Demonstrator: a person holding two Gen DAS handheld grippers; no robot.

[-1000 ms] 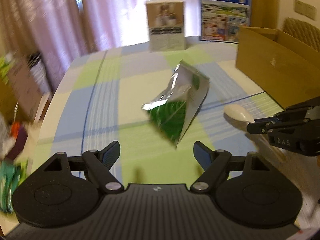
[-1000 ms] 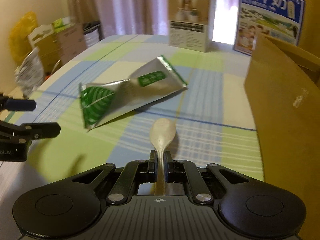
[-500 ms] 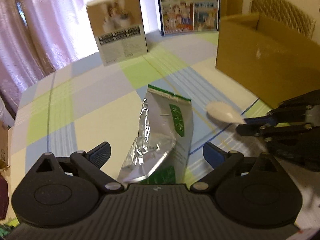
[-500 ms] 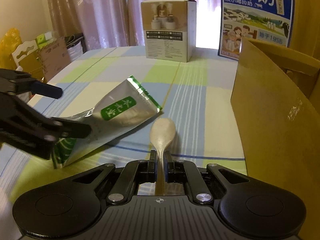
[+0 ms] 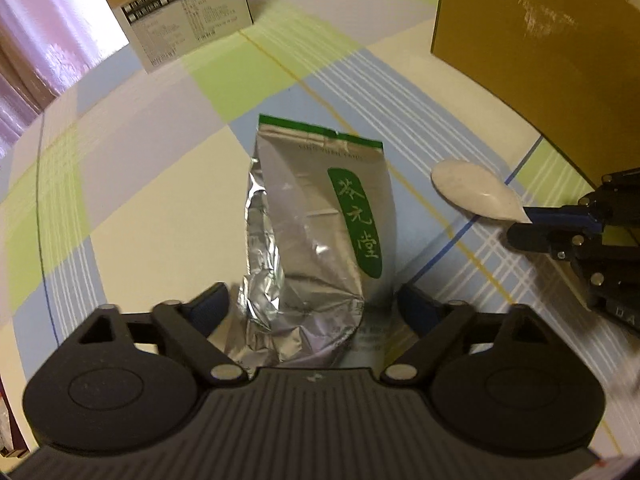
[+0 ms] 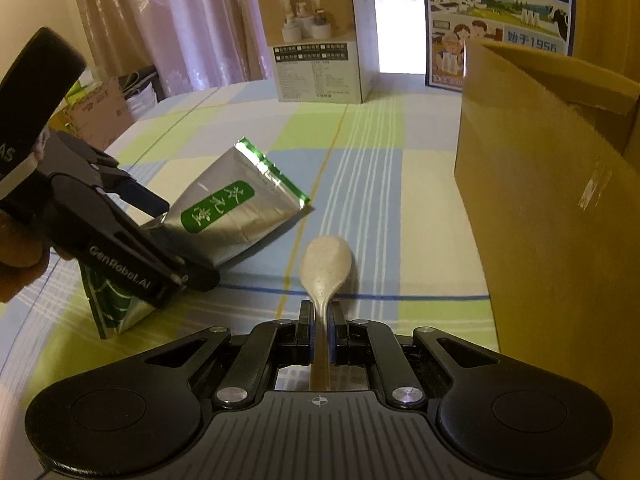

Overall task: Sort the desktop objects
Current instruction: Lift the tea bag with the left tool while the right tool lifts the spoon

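Note:
A silver tea pouch (image 5: pixel 316 220) with a green label lies flat on the checked tablecloth (image 5: pixel 140 184). My left gripper (image 5: pixel 314 300) is open, its fingers straddling the pouch's near, crumpled end. The right wrist view shows that same left gripper (image 6: pixel 172 236) low over the pouch (image 6: pixel 236 208), held by a hand. A pale speckled spoon (image 6: pixel 326 264) points forward, its handle clamped in my right gripper (image 6: pixel 322 332), which is shut. In the left wrist view the spoon (image 5: pixel 472 196) sticks out of the right gripper (image 5: pixel 532 220), just right of the pouch.
An open brown cardboard box (image 6: pixel 552 200) stands close on the right. At the table's far side are a white product box (image 6: pixel 320 40) and a blue milk carton (image 6: pixel 500 20). Bags and cartons crowd the floor at the left (image 6: pixel 100 108).
My left gripper has come forward and down over the pouch, so the pouch's near end now lies between its open fingers. The right gripper still holds the spoon.

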